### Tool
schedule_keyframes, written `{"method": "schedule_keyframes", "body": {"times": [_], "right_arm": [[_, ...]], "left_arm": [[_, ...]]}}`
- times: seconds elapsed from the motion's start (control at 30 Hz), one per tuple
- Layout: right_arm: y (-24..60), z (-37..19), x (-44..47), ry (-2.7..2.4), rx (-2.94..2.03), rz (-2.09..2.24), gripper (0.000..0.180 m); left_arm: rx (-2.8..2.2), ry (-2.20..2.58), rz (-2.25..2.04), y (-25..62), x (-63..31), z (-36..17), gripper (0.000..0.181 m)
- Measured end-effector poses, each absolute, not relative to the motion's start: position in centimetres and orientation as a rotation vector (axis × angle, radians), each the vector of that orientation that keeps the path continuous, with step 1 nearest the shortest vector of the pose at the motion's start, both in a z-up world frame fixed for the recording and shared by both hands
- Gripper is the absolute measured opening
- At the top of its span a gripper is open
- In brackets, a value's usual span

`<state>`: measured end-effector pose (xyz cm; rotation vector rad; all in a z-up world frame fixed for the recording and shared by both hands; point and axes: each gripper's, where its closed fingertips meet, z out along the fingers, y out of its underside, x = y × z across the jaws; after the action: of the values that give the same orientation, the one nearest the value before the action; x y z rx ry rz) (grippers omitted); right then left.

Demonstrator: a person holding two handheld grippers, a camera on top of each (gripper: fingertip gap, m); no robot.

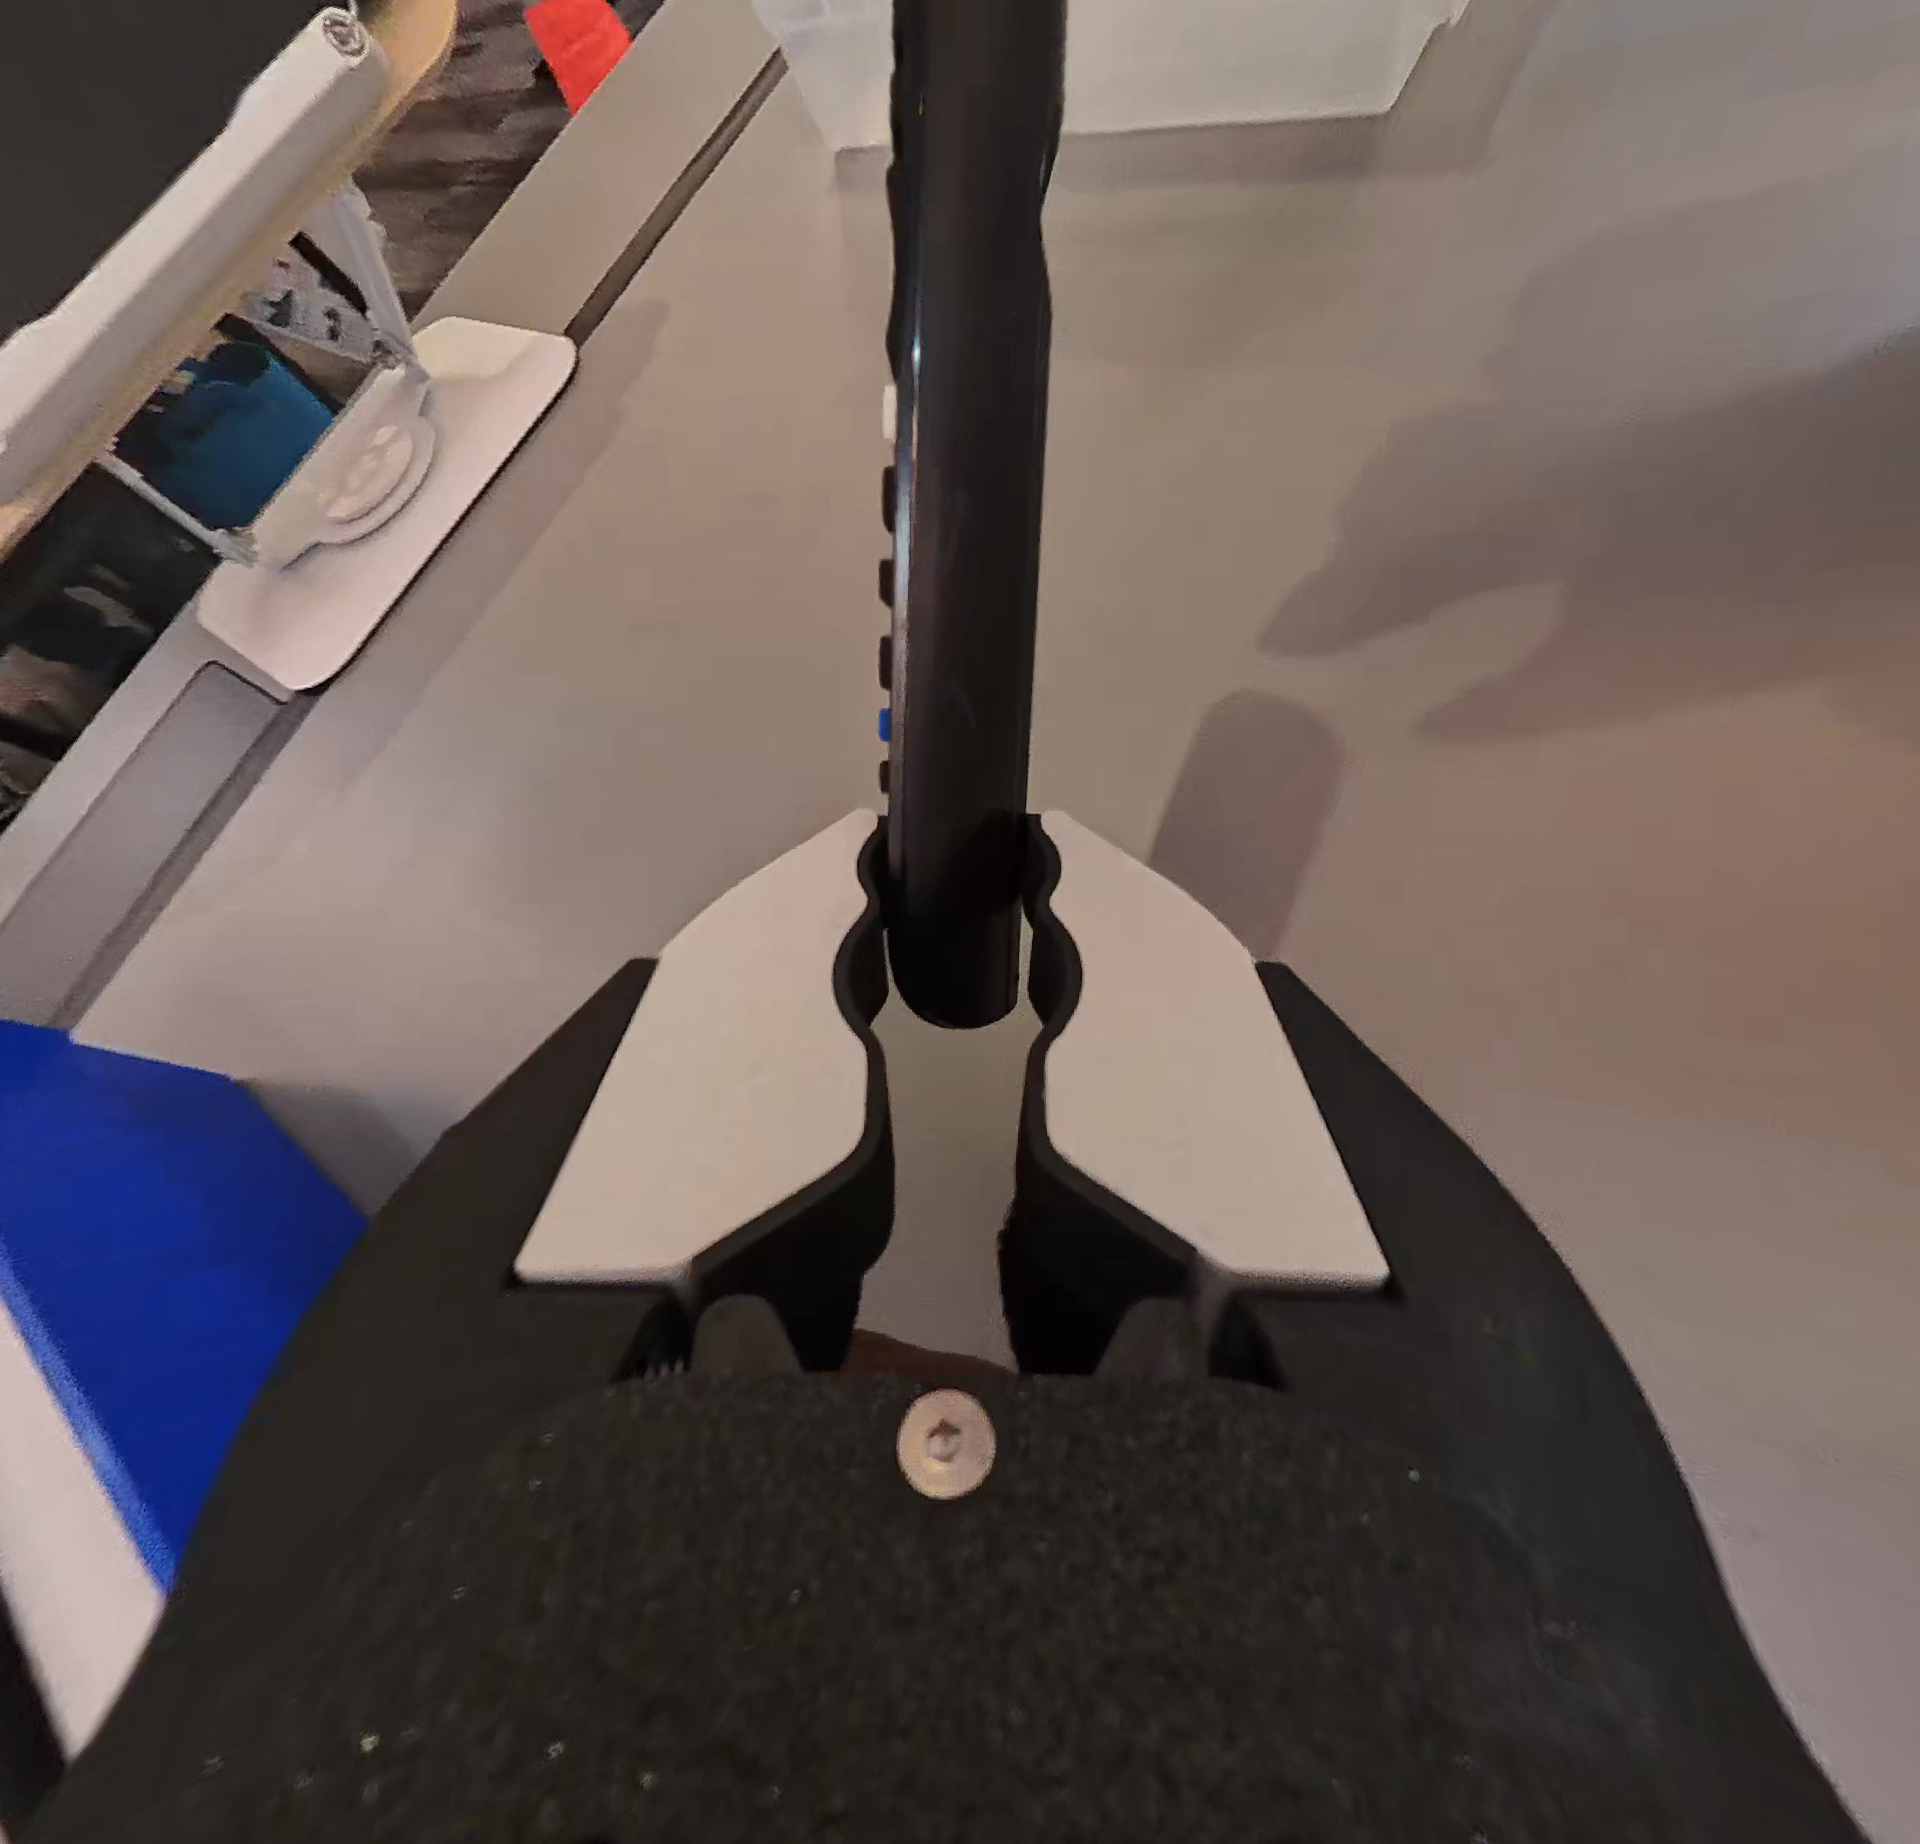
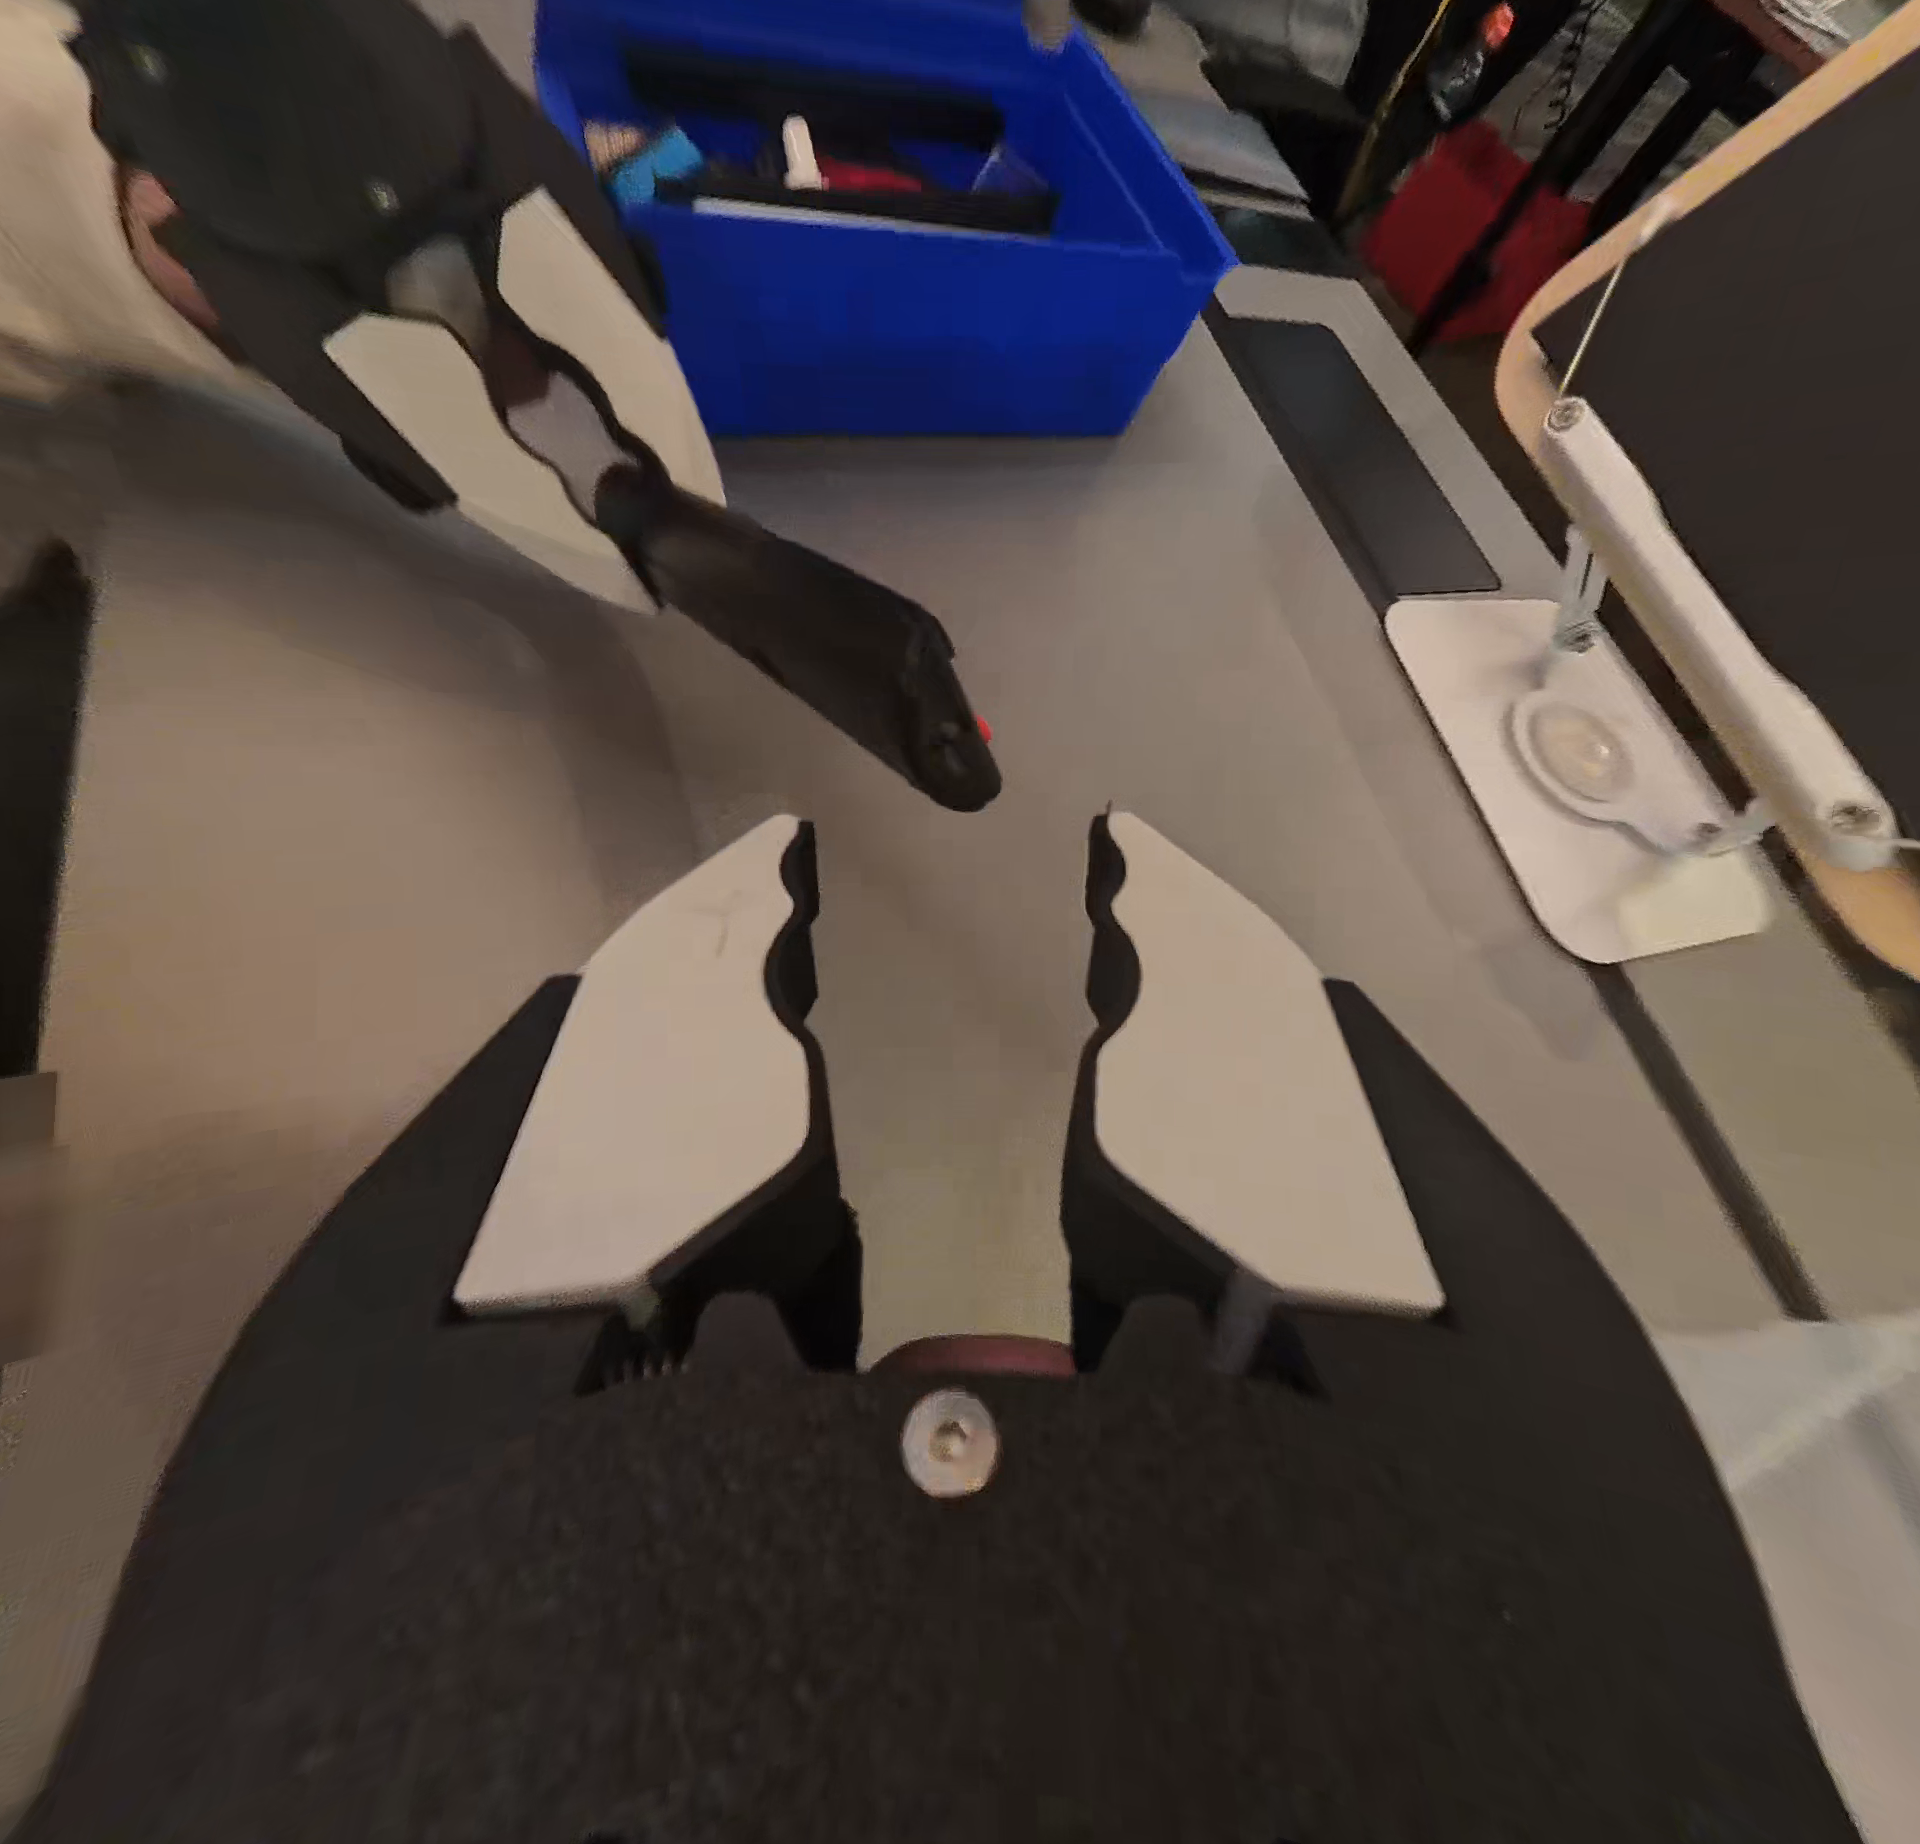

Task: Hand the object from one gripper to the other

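Note:
A long black remote control (image 1: 971, 423) with side buttons sticks straight out from my left gripper (image 1: 956, 838), which is shut on its near end. In the right wrist view the same remote (image 2: 831, 651) points down toward my right gripper, held by the left gripper (image 2: 623, 537) at upper left. My right gripper (image 2: 951, 838) is open and empty. The remote's tip, with a red button, hangs just beyond and slightly left of the gap between the right fingertips, apart from them.
A blue bin (image 2: 914, 319) with several items stands on the grey table (image 2: 1143, 568) behind the grippers. A white lamp base (image 2: 1558, 766) with its arm stands at the table's edge; it also shows in the left wrist view (image 1: 395, 495). A blue bin corner (image 1: 135, 1223) lies near left.

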<state>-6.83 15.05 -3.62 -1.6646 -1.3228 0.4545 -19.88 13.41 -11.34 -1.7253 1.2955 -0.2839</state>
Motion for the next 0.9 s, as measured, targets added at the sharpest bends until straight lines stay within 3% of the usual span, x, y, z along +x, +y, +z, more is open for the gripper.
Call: {"method": "schedule_keyframes", "body": {"times": [0.4,0.5,0.73,0.83,0.9], "right_arm": [[13.7,-8.1,-9.1,-1.632,-1.651,0.157,0.046],[13.8,-9.6,-9.3,-1.716,-1.606,0.053,0.026],[14.0,-9.9,-9.2,-1.759,-1.599,0.010,0.021],[14.5,-8.6,-8.0,-1.730,-1.601,-0.099,0.021],[15.3,-7.4,-6.4,-1.687,-1.602,-0.196,0.020]], "left_arm": [[-1.639,1.499,0.048,13.4,-20.6,-13.2,0.023],[-1.618,1.513,0.044,13.1,-20.2,-13.2,0.022],[-1.593,1.427,0.039,13.5,-20.5,-12.5,0.024],[-1.635,1.227,-0.045,13.7,-21.5,-10.3,0.043],[-1.693,1.063,-0.122,13.5,-22.8,-9.5,0.044]]}}
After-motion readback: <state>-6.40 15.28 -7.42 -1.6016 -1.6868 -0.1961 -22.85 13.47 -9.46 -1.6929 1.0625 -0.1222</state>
